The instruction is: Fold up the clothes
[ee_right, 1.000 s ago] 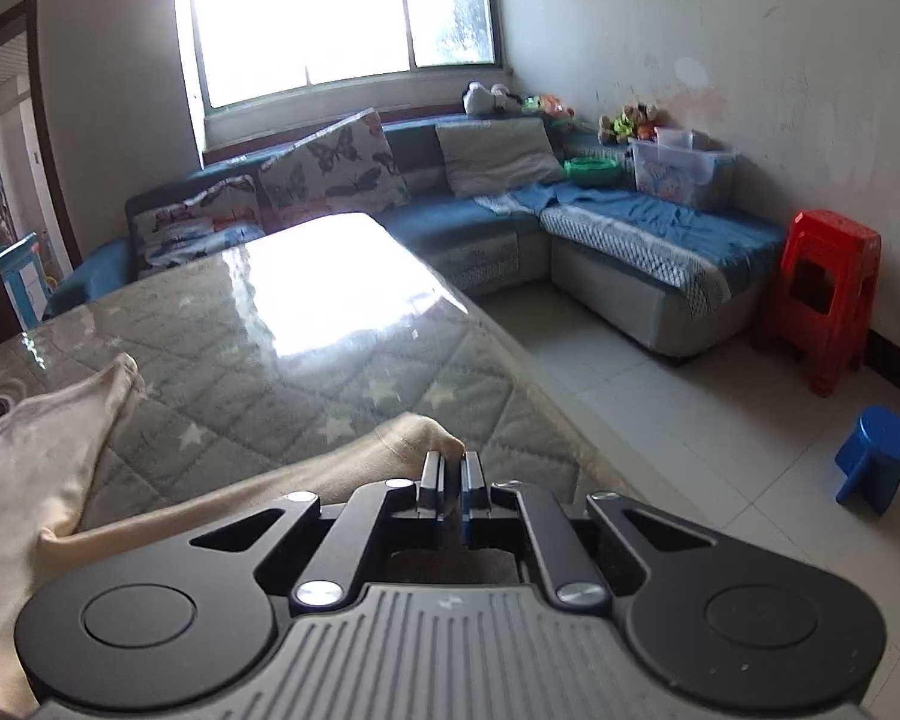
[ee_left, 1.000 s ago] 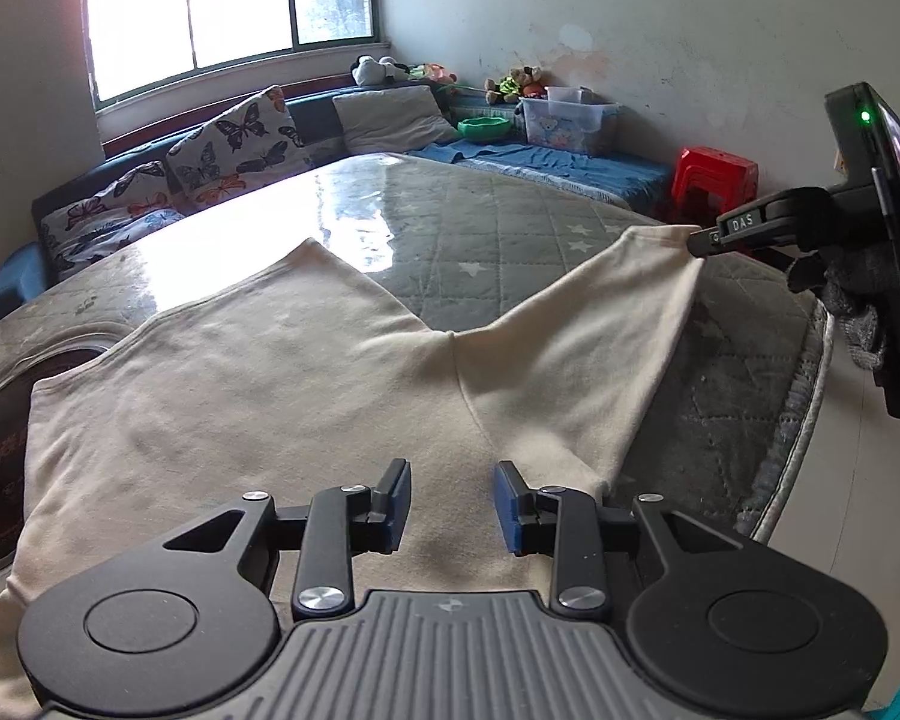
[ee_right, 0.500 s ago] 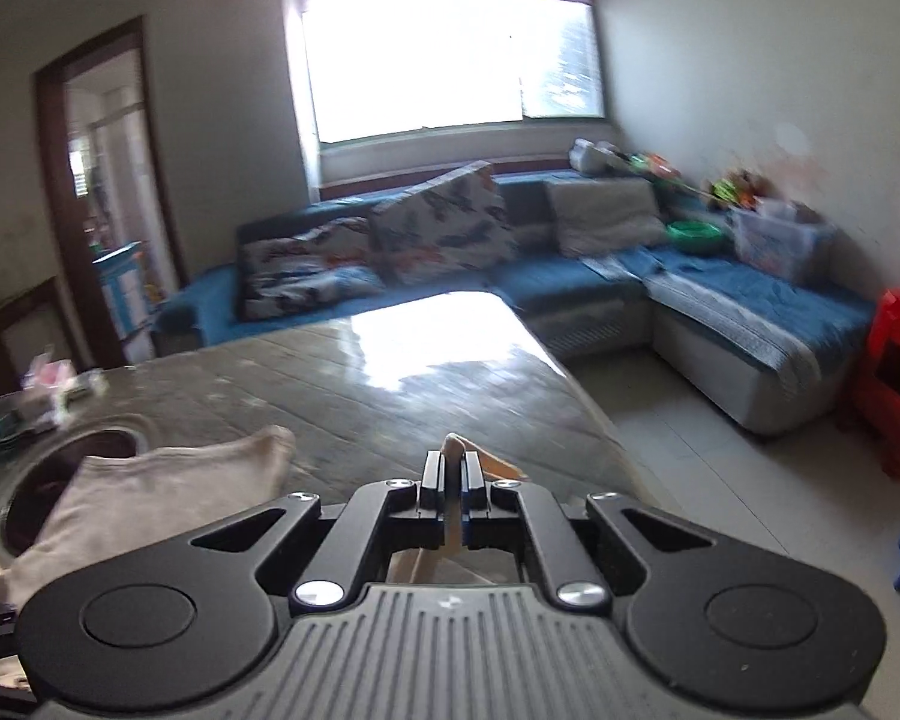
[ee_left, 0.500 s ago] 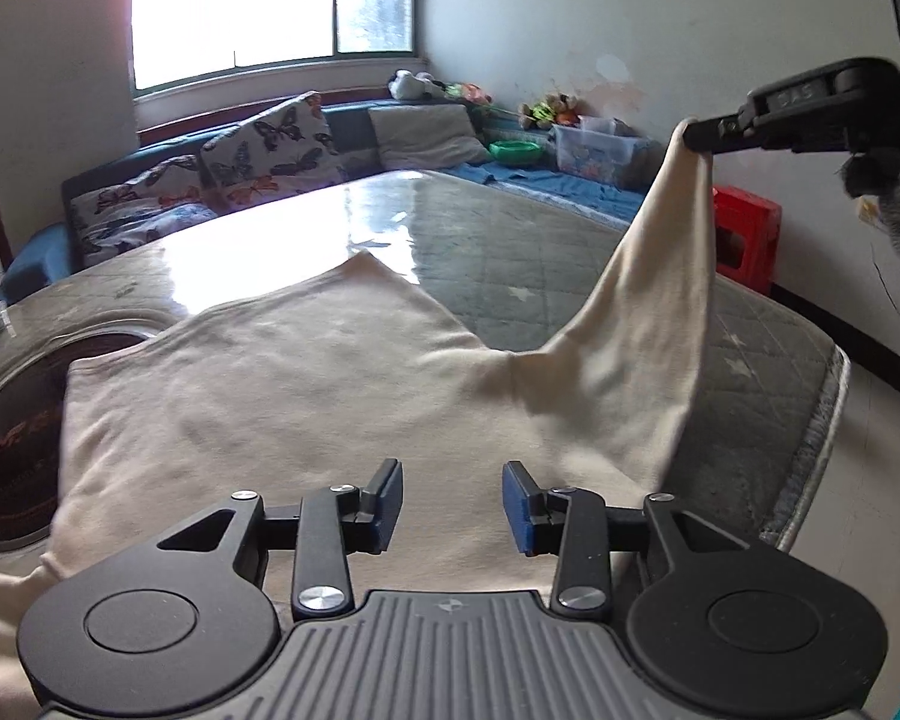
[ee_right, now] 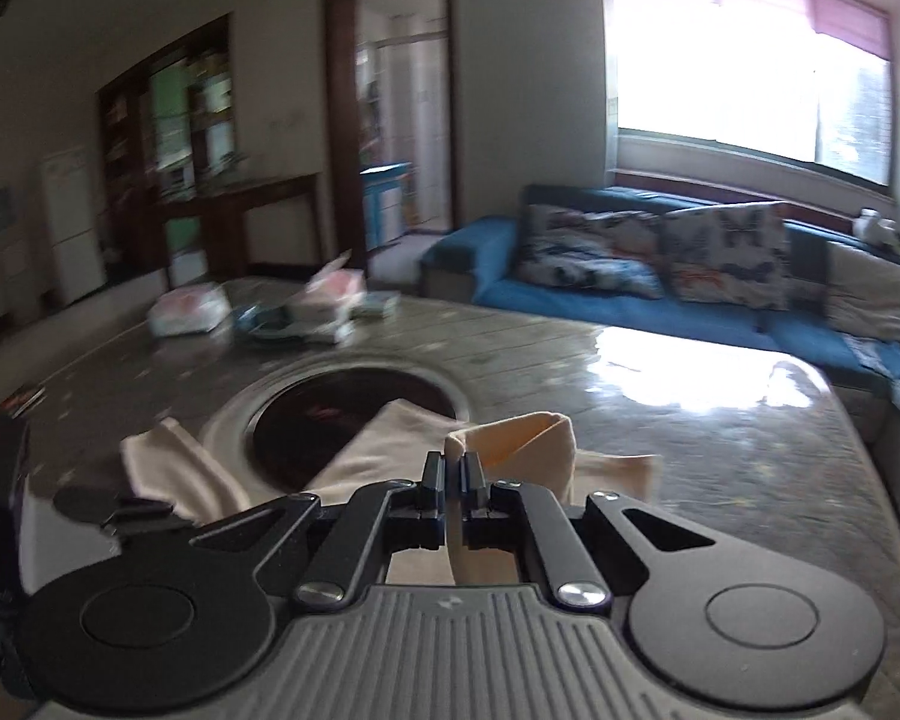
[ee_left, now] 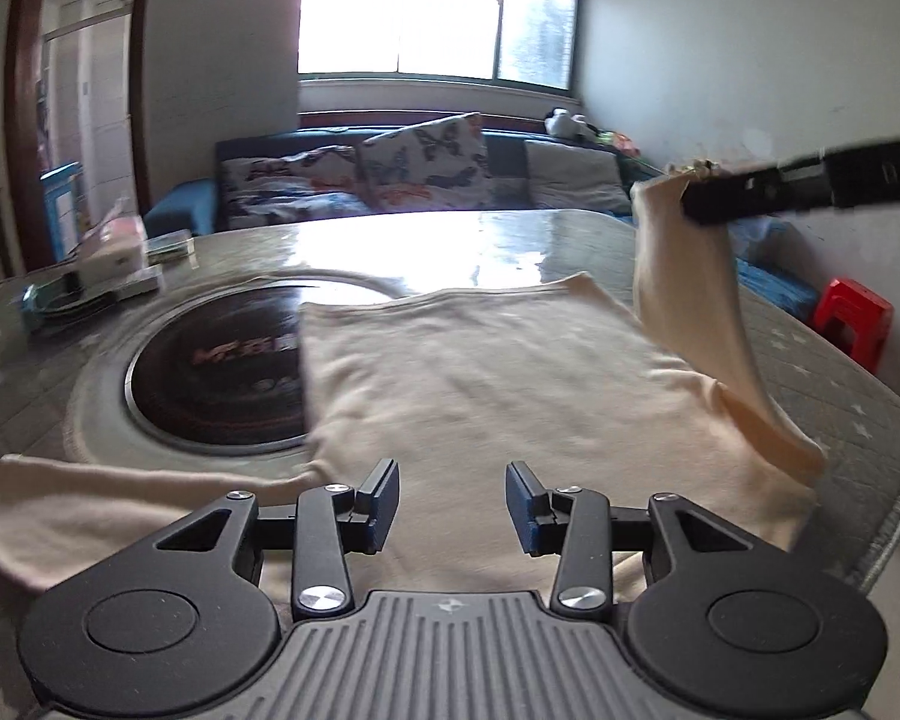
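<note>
A cream long-sleeved shirt lies spread on the quilted table. My left gripper hovers over the shirt's near part, its jaws opening with only cloth below them, nothing pinched. My right gripper is shut on the end of the shirt's right sleeve. In the left wrist view that sleeve hangs lifted from the right gripper at the upper right, above the shirt body. The other sleeve lies flat at the near left.
A round dark inset sits in the table beside the shirt. Boxes and packets clutter the table's far left. A blue sofa with cushions stands behind, a red stool at the right on the floor.
The right gripper has lifted the sleeve end and carried it leftward over the shirt body. The left gripper has swung left along the shirt, and its jaws stand a little wider.
</note>
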Available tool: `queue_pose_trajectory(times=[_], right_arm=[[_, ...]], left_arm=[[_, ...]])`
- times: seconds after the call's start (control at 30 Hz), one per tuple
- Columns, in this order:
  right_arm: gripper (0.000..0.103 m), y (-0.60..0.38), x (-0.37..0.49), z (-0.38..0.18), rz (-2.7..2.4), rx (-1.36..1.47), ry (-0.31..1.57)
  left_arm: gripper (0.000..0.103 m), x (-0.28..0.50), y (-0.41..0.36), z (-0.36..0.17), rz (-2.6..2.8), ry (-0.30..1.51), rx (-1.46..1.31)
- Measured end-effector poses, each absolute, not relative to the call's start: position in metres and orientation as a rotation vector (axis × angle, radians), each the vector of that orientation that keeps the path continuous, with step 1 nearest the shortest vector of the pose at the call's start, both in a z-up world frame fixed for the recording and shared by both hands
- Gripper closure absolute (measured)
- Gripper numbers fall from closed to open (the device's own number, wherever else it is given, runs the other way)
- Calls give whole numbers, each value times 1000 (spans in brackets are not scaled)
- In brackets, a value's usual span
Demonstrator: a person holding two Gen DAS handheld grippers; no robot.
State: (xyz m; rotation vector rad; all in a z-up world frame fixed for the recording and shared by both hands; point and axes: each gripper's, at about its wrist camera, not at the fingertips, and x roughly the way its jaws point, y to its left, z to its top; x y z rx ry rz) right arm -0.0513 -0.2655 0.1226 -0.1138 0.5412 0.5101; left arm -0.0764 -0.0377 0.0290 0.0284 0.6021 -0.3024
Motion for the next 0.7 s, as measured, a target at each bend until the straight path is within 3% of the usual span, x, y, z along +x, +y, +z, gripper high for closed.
queue_pose_trajectory(times=[0.23,0.33,0.7], right_arm=[[99,-214,-55,85,661,-175,652],[92,-213,-58,81,697,-180,678],[90,-301,-68,61,479,-168,768]], left_arm=[[60,-78,-18,22,-242,628,10],[60,-79,-16,22,-236,628,14],[63,-82,-36,28,-325,601,50]])
